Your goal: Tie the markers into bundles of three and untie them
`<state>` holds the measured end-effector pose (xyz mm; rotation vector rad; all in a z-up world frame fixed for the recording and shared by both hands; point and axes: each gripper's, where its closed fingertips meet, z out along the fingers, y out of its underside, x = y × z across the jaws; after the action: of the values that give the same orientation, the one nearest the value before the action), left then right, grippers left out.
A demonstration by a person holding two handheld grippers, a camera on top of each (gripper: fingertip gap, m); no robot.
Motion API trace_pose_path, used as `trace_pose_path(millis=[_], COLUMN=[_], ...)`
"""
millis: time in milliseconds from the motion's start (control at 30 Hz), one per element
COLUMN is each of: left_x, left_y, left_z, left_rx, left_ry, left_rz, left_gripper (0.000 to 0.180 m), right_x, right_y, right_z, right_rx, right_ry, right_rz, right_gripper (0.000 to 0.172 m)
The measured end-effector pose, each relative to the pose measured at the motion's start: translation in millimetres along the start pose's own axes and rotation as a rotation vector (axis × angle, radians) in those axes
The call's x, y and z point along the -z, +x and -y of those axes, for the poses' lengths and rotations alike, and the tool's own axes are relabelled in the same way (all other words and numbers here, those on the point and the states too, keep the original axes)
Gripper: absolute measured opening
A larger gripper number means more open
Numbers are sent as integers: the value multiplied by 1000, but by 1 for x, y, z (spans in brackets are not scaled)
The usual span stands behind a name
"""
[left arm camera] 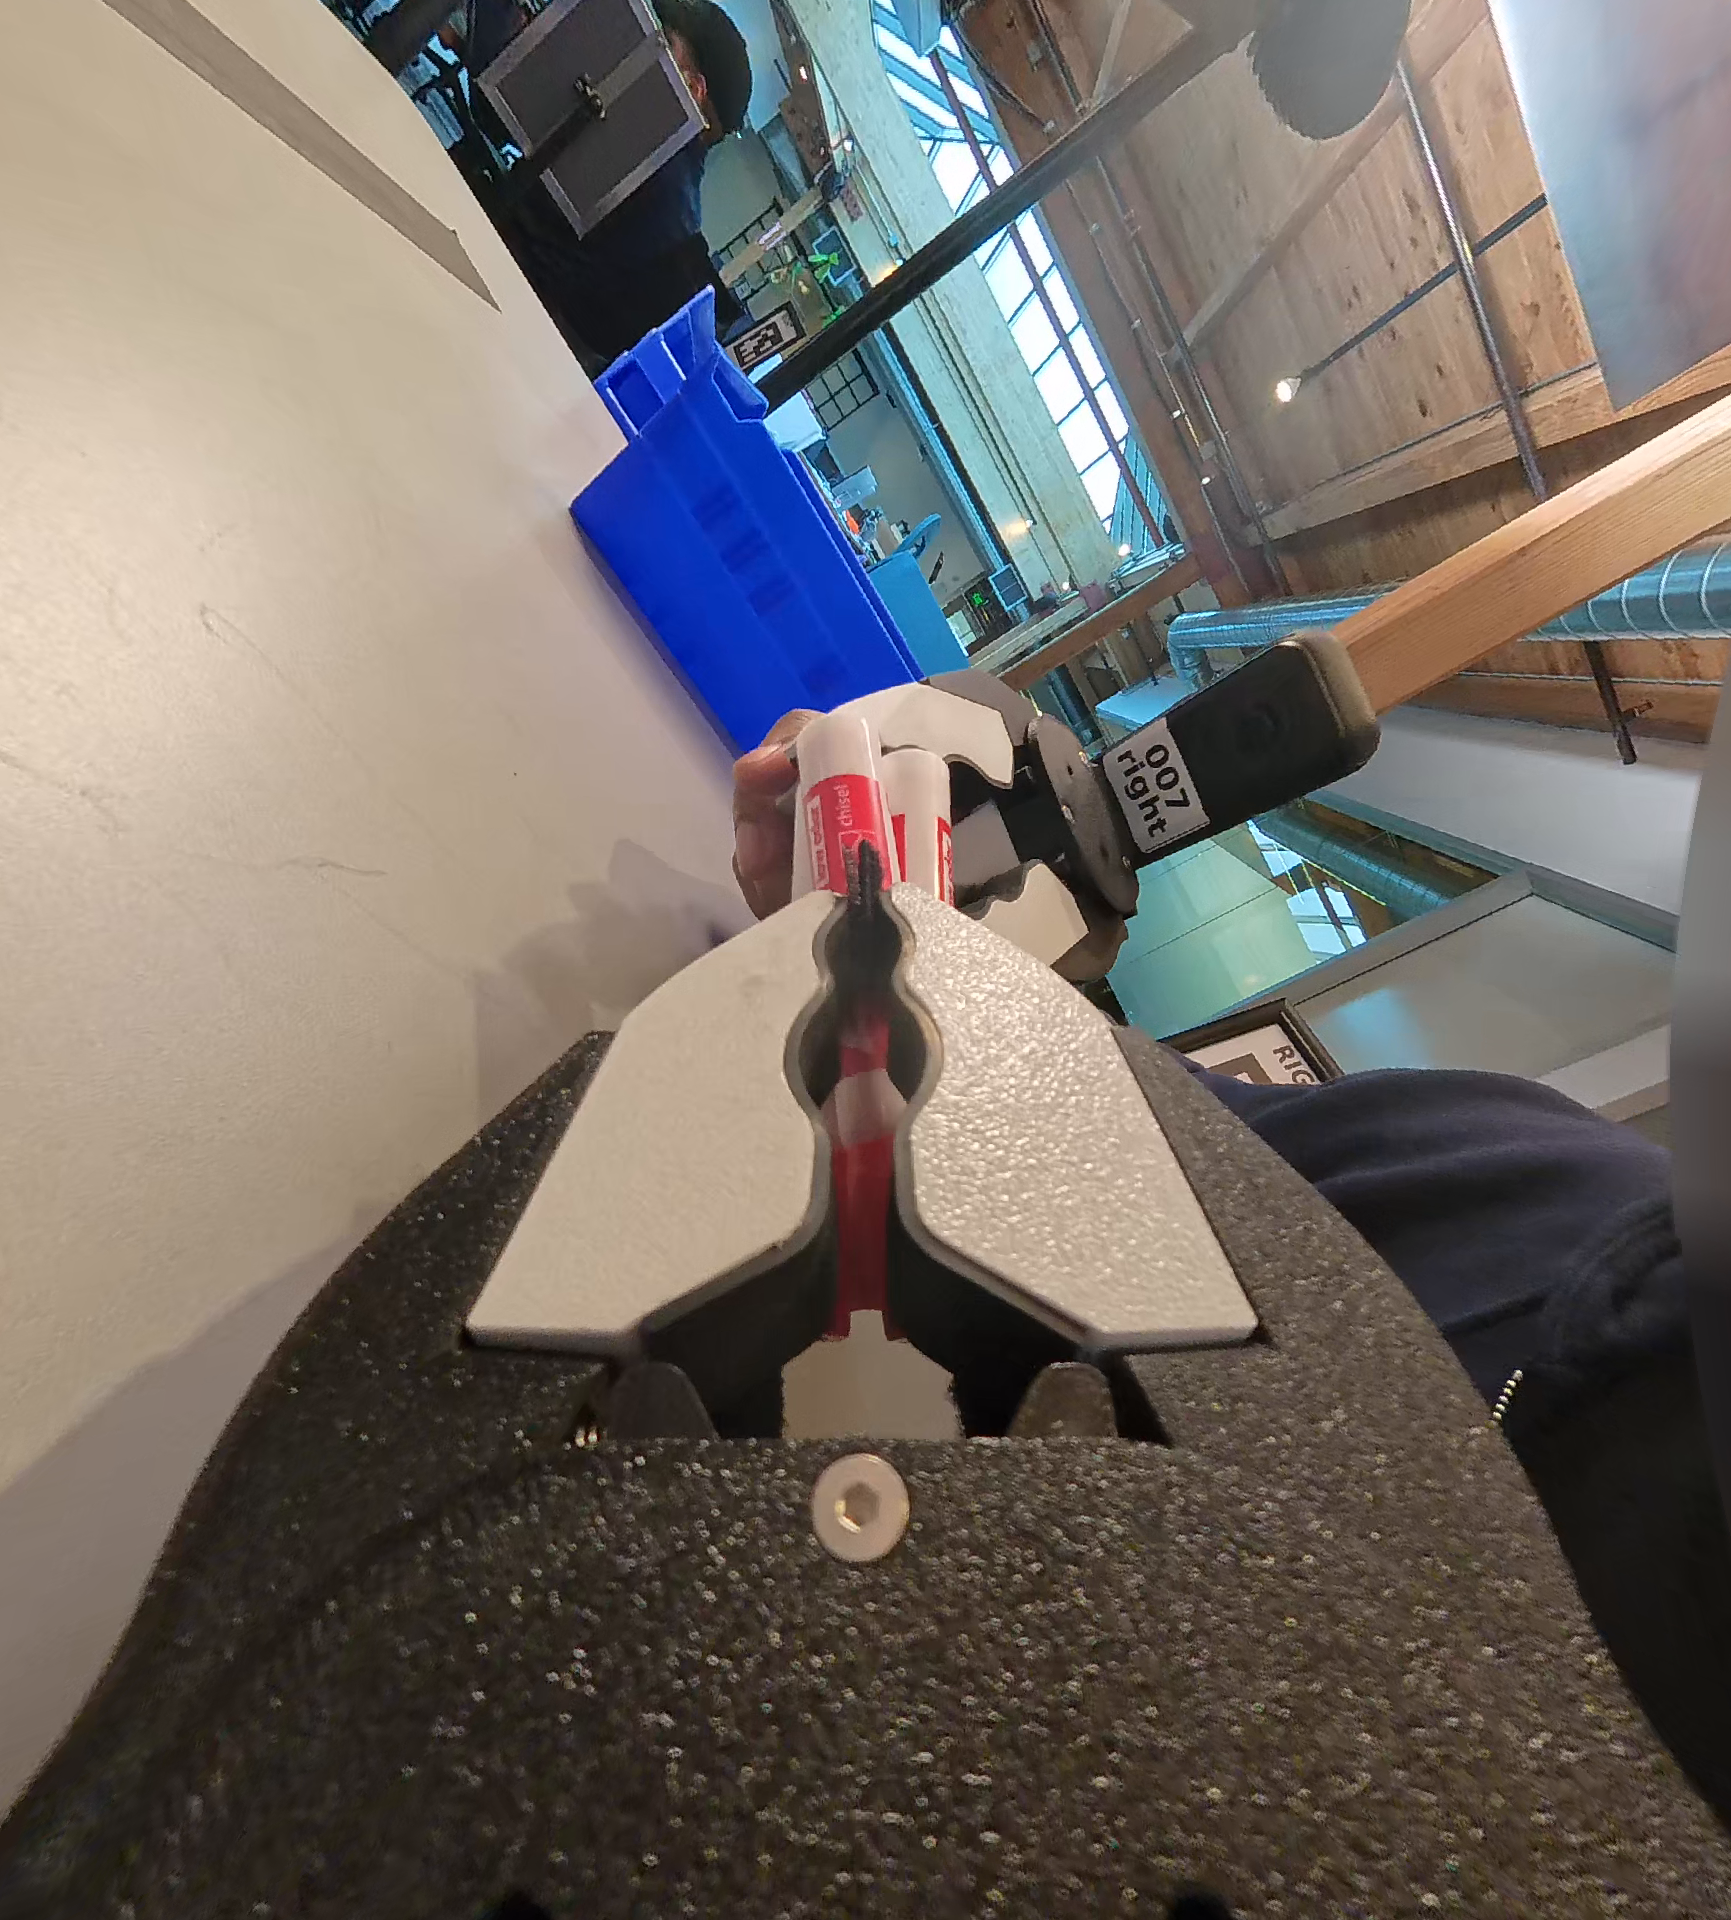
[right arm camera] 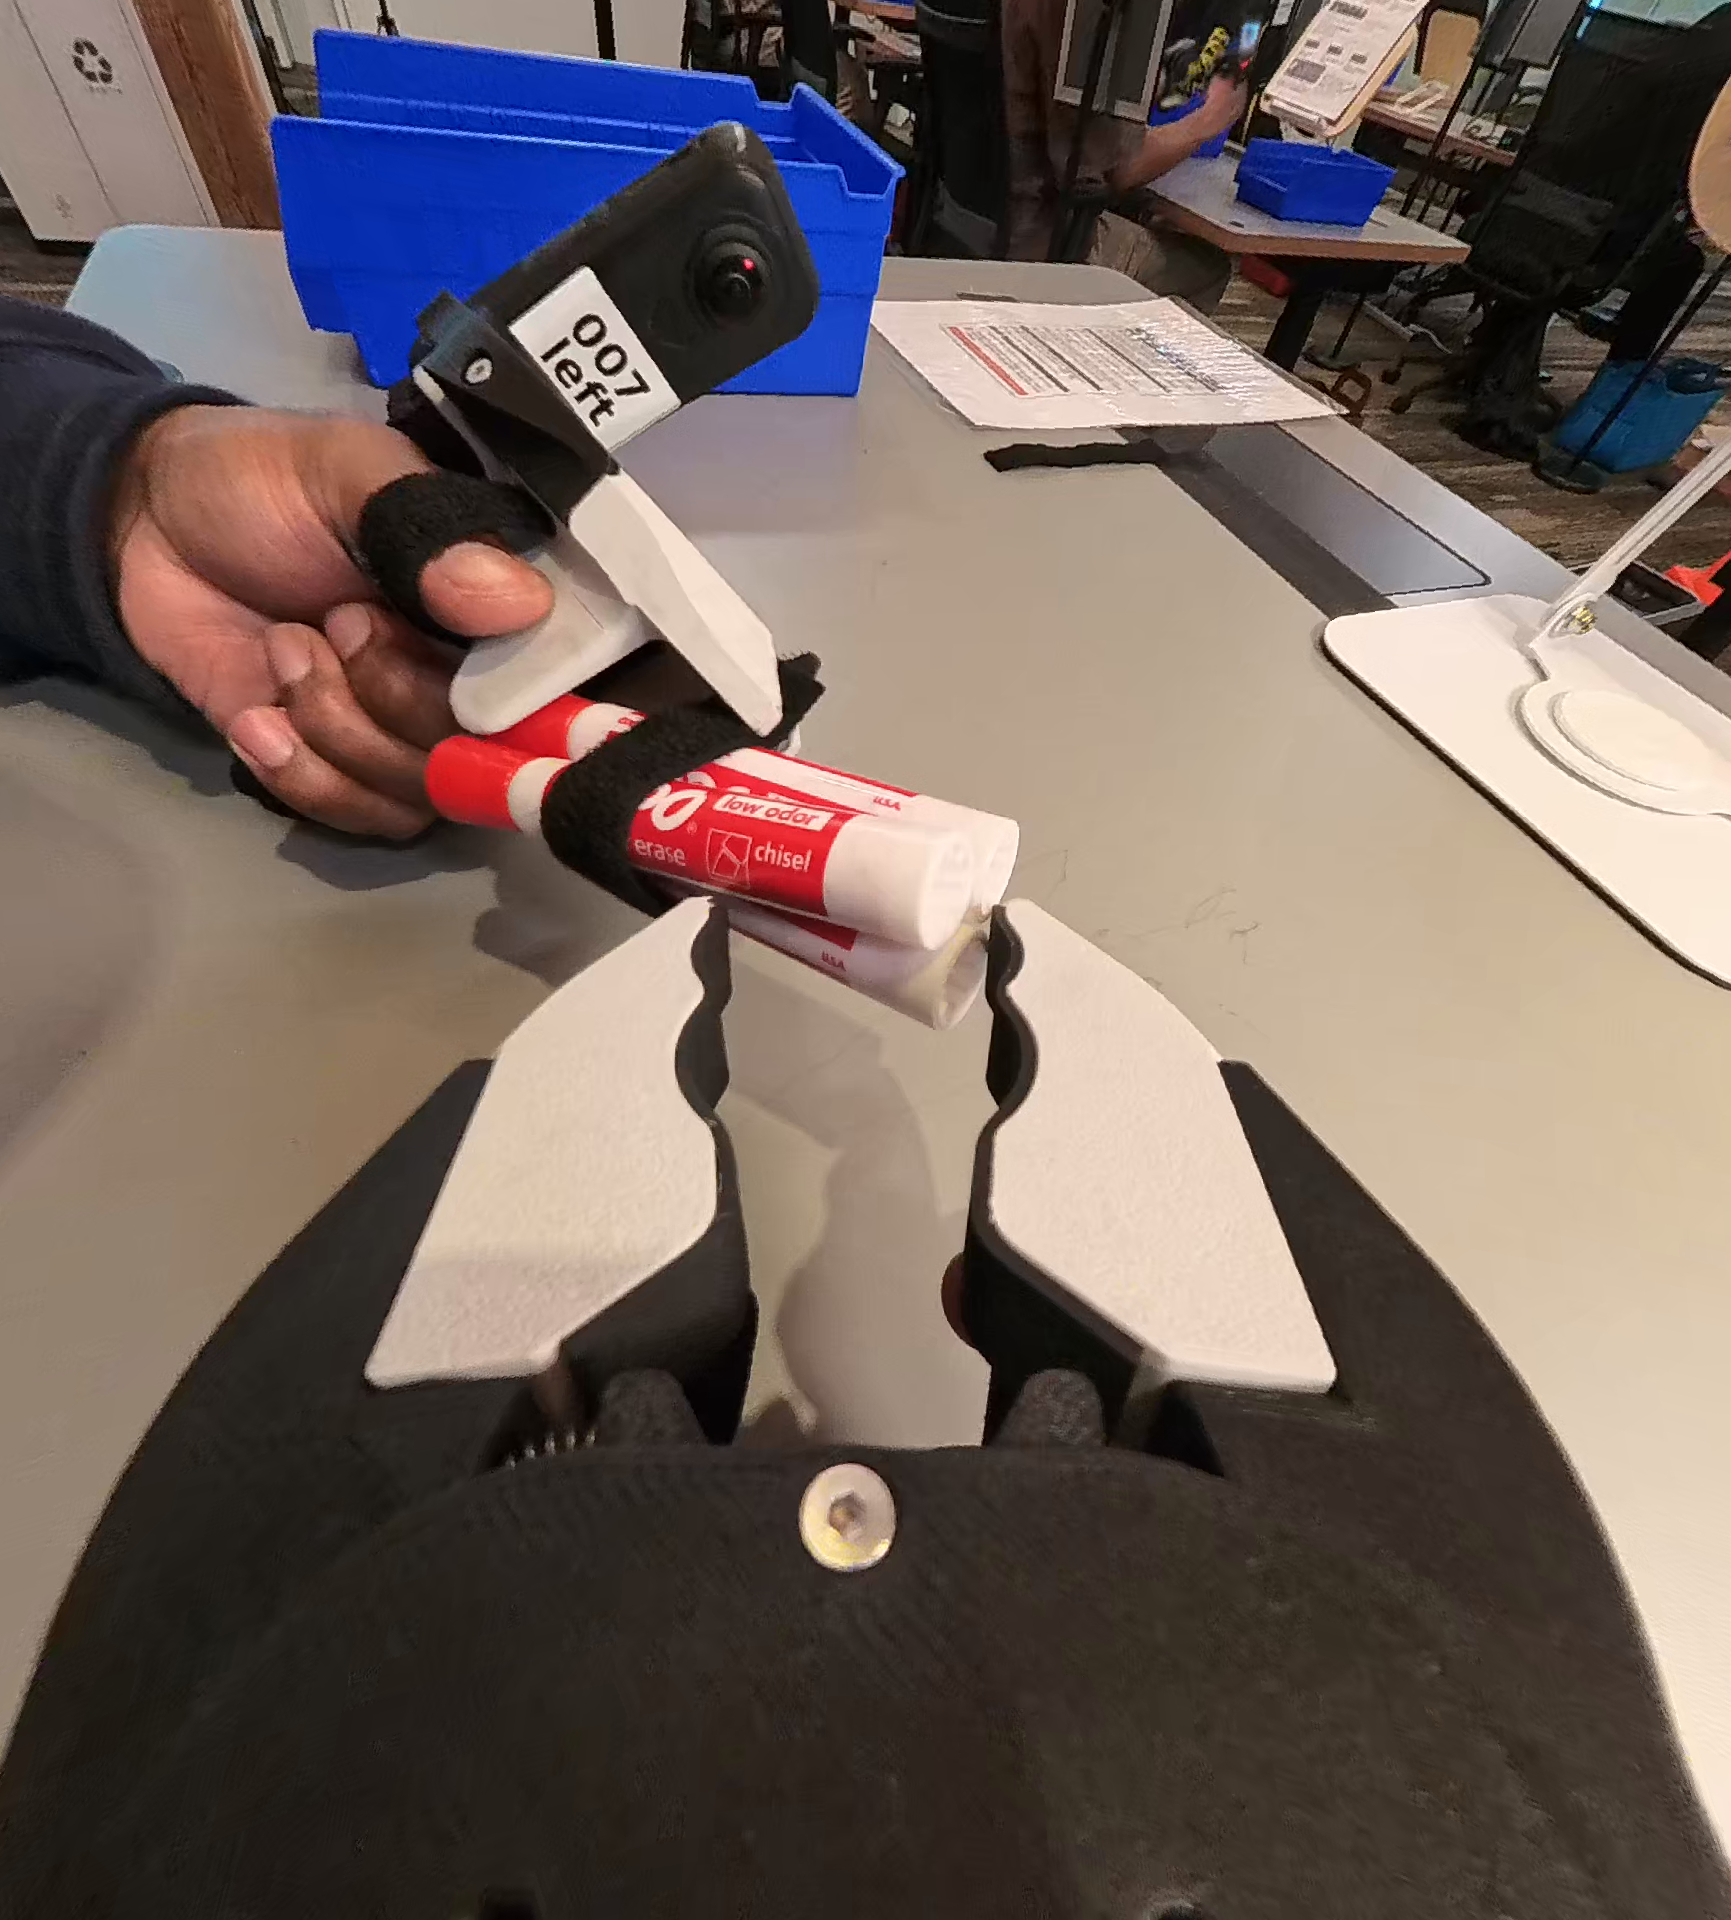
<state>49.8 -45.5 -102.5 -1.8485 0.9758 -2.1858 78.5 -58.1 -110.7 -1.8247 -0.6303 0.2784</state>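
Behind, blue bins (right arm camera: pixel 570 208), contents hidden; left fingers (right arm camera: pixel 747 686) clamped on black strap (right arm camera: pixel 622 790), right fingers (right arm camera: pixel 1058 997) open.

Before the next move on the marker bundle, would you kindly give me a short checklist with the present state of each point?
1. Three markers together: ok.
2. Black strap around them: ok.
3. Left gripper shut on the strap end: ok.
4. Right gripper clamped on the bundle: not ok, its fingers stand apart at the marker ends.
5. Bundle clear of the table: ok, lifted.
6. Strap fastening closed: cannot tell.
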Motion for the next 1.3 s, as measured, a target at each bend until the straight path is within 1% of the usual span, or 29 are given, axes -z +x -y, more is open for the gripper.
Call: trace_pose_path(millis=[800, 967, 1067, 1300], left_x=[-1, 1, 4, 5], left_y=[1, -1, -1, -1], left_z=[-2, 2, 5, 5], left_rx=[-37, -130, -202, -239], left_ry=[-19, -24, -24, -29], left_rz=[9, 57, 91, 104], left_gripper=[4, 4, 4, 4], right_x=[-5, 1, 5, 0], right_y=[-17, -11, -11, -18], right_z=[-5, 1, 6, 0], right_rx=[69, 169, 182, 204], right_ry=[-14, 12, 38, 5], right_rz=[56, -6, -17, 7], right_gripper=[48, 48, 45, 44])
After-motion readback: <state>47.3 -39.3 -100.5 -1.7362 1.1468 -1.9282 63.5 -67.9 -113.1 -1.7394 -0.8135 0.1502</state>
